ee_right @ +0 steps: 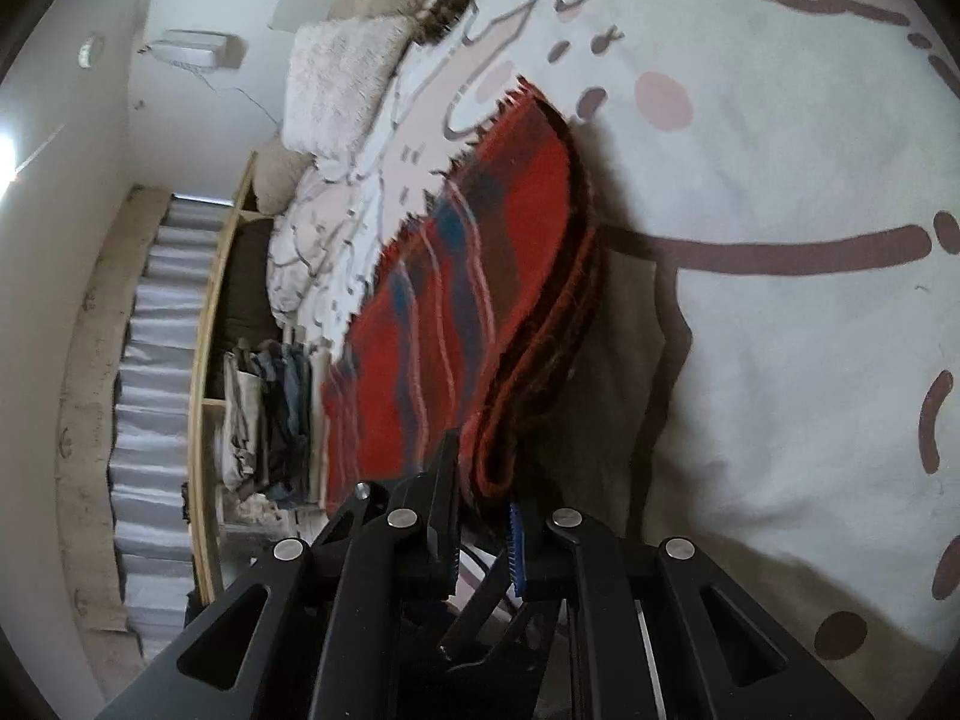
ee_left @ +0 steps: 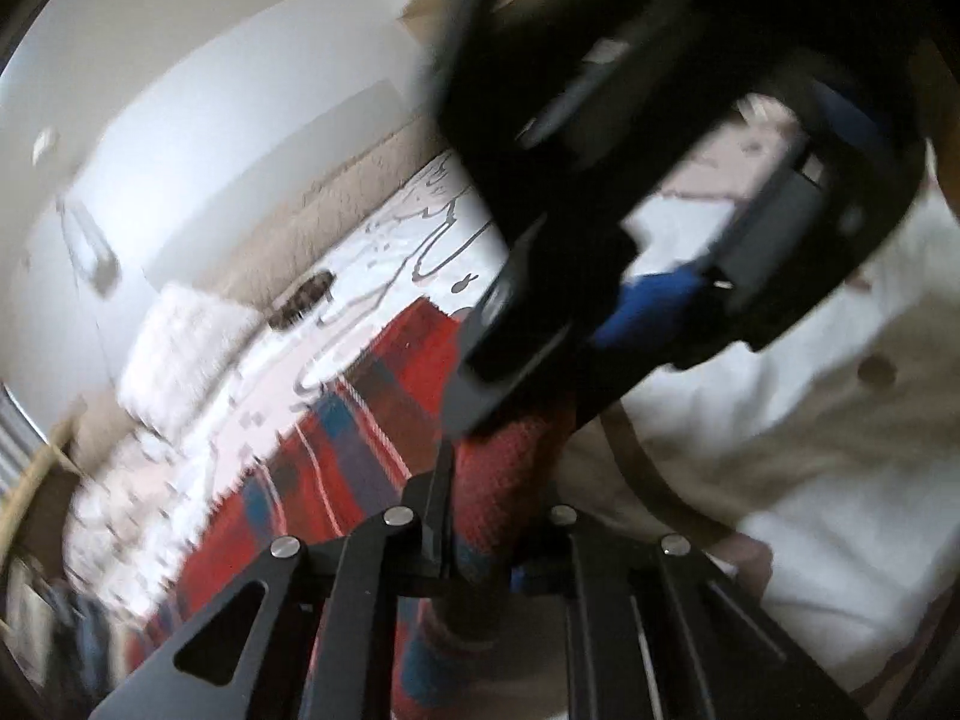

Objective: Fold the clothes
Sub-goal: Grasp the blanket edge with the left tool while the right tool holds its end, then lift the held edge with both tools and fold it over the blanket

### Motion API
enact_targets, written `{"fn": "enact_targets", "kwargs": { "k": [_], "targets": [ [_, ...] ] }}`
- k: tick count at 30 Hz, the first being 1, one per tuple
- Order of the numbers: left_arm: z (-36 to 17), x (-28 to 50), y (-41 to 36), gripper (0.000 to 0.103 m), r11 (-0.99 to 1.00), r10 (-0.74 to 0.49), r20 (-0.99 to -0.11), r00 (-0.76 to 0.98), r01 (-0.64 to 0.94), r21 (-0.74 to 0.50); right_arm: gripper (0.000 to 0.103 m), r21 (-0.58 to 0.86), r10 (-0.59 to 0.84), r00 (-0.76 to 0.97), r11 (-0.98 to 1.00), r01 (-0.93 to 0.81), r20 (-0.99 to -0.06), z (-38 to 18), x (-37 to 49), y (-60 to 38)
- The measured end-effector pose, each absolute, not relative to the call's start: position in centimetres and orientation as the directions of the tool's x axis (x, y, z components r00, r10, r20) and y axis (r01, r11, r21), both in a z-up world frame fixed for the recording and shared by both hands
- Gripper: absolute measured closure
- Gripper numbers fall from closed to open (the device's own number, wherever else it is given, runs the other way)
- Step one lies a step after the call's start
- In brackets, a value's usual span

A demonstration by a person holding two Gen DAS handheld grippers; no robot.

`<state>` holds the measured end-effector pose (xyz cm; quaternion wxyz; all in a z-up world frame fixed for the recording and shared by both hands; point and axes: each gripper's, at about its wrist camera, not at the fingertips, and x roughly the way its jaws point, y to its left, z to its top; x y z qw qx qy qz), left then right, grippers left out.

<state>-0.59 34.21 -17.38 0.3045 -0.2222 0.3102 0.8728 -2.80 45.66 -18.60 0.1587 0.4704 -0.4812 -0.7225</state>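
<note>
Left wrist view: heavily blurred. The left gripper [ee_left: 480, 516] has its jaws drawn close together, clamped on a bunched fold of the red plaid cloth [ee_left: 360, 456], which passes between the fingers and trails down out of the bottom of the picture. The rest of the cloth lies on the bed cover [ee_left: 384, 246], white with dark looping lines. The right gripper [ee_left: 630, 300] crosses the upper right, large and dark, just above the cloth; from here I cannot tell how its jaws stand. A person's pale garment [ee_left: 810, 420] fills the right side. A fluffy white pillow [ee_left: 180, 348] lies near the wall.

Right wrist view: sharper. The right gripper [ee_right: 486, 516] stands narrow, its fingers pinching the near edge of the red plaid cloth [ee_right: 456, 276], folded in several layers. The cloth stretches away over the bed cover [ee_right: 780, 180], fringe at its far end. The fluffy pillow [ee_right: 336, 84] sits beyond it. A wooden shelf [ee_right: 207, 360] beside the bed holds stacked clothes [ee_right: 270, 408].
</note>
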Motion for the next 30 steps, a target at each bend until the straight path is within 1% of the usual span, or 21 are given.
{"fn": "enact_targets", "kwargs": {
  "k": [1, 2, 3, 5, 8, 9, 11, 15, 19, 20, 21, 22, 23, 25, 27, 30],
  "targets": [
    [-16.9, -1.2, 33.6, 0.091, -0.647, 0.411, -0.588, -0.697, -0.677, 0.350, 0.062, 0.853, -0.679, -0.525, -0.473, -0.221, -0.513, -18.5, -2.6, 45.9],
    [-16.4, -2.0, 32.9, 0.091, -0.673, 0.430, -0.597, -0.677, -0.681, 0.288, 0.030, 0.858, -0.668, -0.549, -0.460, -0.227, -0.503, -18.3, -2.4, 46.5],
    [-16.1, -2.5, 32.3, 0.091, -0.691, 0.446, -0.604, -0.661, -0.683, 0.236, 0.024, 0.867, -0.647, -0.589, -0.444, -0.226, -0.484, -18.2, -2.2, 47.3],
    [-15.5, -3.5, 31.3, 0.091, -0.721, 0.471, -0.608, -0.639, -0.677, 0.152, 0.023, 0.865, -0.608, -0.629, -0.440, -0.240, -0.484, -18.3, -2.6, 48.7],
    [-15.1, -3.9, 30.4, 0.091, -0.735, 0.489, -0.606, -0.627, -0.670, 0.100, 0.023, 0.884, -0.615, -0.639, -0.374, -0.280, -0.462, -20.0, -4.6, 50.3],
    [-15.0, -3.5, 30.3, 0.091, -0.735, 0.493, -0.605, -0.625, -0.671, 0.094, 0.023, 0.875, -0.624, -0.616, -0.385, -0.293, -0.481, -20.5, -5.9, 50.4],
    [-15.0, -3.2, 30.4, 0.091, -0.729, 0.498, -0.606, -0.620, -0.678, 0.096, 0.019, 0.851, -0.641, -0.560, -0.417, -0.318, -0.524, -21.5, -8.6, 50.5],
    [-15.4, -1.8, 31.2, 0.091, -0.709, 0.506, -0.606, -0.613, -0.696, 0.112, 0.019, 0.841, -0.686, -0.487, -0.439, -0.315, -0.540, -23.0, -13.6, 49.9],
    [-15.9, -2.2, 31.7, 0.091, -0.704, 0.506, -0.610, -0.610, -0.701, 0.117, 0.020, 0.834, -0.727, -0.413, -0.448, -0.320, -0.549, -24.1, -16.9, 49.3],
    [-15.9, -2.2, 31.7, 0.091, -0.703, 0.507, -0.611, -0.609, -0.701, 0.116, 0.024, 0.825, -0.727, -0.391, -0.479, -0.300, -0.564, -23.8, -17.7, 48.9],
    [-15.9, -2.3, 31.7, 0.091, -0.703, 0.508, -0.611, -0.607, -0.702, 0.113, 0.032, 0.815, -0.722, -0.378, -0.508, -0.279, -0.580, -23.5, -18.1, 48.6],
    [-15.8, -2.3, 31.7, 0.091, -0.704, 0.510, -0.610, -0.606, -0.702, 0.109, 0.060, 0.799, -0.713, -0.362, -0.539, -0.265, -0.601, -23.4, -18.4, 48.4],
    [-15.7, -2.2, 31.7, 0.091, -0.706, 0.511, -0.609, -0.606, -0.700, 0.104, 0.080, 0.774, -0.702, -0.325, -0.572, -0.271, -0.633, -23.6, -18.8, 47.8],
    [-15.4, -2.3, 31.4, 0.091, -0.717, 0.511, -0.606, -0.609, -0.691, 0.090, 0.090, 0.748, -0.692, -0.285, -0.605, -0.273, -0.664, -23.8, -19.0, 47.3],
    [-14.6, -2.1, 30.7, 0.091, -0.729, 0.514, -0.598, -0.616, -0.680, 0.074, 0.091, 0.735, -0.669, -0.305, -0.631, -0.249, -0.677, -23.0, -18.6, 47.1],
    [-13.0, -1.8, 29.6, 0.091, -0.751, 0.519, -0.570, -0.638, -0.658, 0.053, 0.091, 0.766, -0.677, -0.367, -0.609, -0.205, -0.638, -19.9, -18.2, 46.6]
  ]
}}
